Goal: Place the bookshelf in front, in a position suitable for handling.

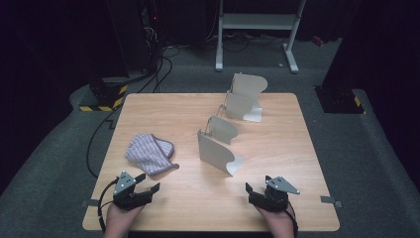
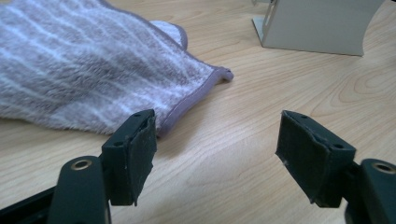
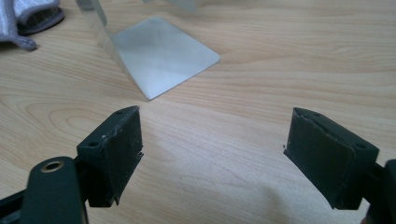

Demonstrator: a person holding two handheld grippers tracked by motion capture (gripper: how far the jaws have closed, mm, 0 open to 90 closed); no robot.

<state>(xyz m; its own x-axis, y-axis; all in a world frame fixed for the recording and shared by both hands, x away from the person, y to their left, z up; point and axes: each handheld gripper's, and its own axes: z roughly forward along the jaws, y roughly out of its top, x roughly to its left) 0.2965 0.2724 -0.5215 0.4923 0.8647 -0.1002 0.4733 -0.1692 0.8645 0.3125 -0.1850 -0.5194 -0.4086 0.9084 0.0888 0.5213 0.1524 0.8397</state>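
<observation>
A folded lilac and white striped towel lies on the wooden table at the left. My left gripper rests near the front edge just below it, open with nothing between its jaws. In the left gripper view the towel lies close ahead of my left gripper, its hem just past one pad. My right gripper sits open at the front right, empty. In the right gripper view my right gripper faces the flat foot of a grey metal bookend.
Several grey metal bookends stand in a row from the table's middle toward the back. Behind the table are a white stand's legs, cables on the floor and a yellow-black striped base.
</observation>
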